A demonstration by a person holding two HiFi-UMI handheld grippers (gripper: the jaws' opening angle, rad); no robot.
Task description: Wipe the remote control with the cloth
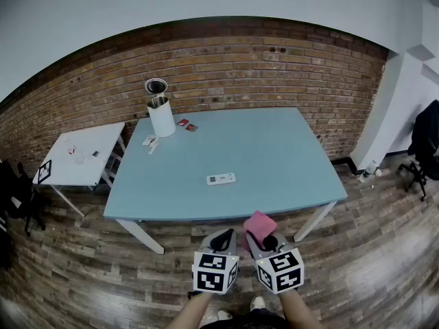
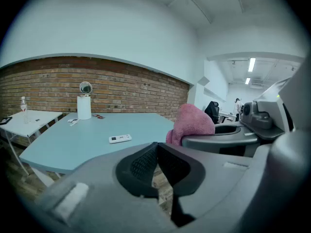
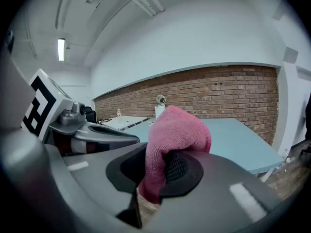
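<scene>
Wiping not begun | my right gripper (image 3: 163, 174) clamps pink towelling cloth (image 3: 177, 130) | left gripper (image 2: 156, 166) closed, empty | slim white remote control (image 1: 221, 179) at 12 o'clock

The white remote control (image 1: 221, 179) lies flat, lengthwise left to right, on the light blue worktop (image 1: 274, 149) toward its near edge. The pink cloth (image 1: 259, 223), bunched up, is pinched in the right tongs (image 3: 163, 171) just off that near edge.
</scene>
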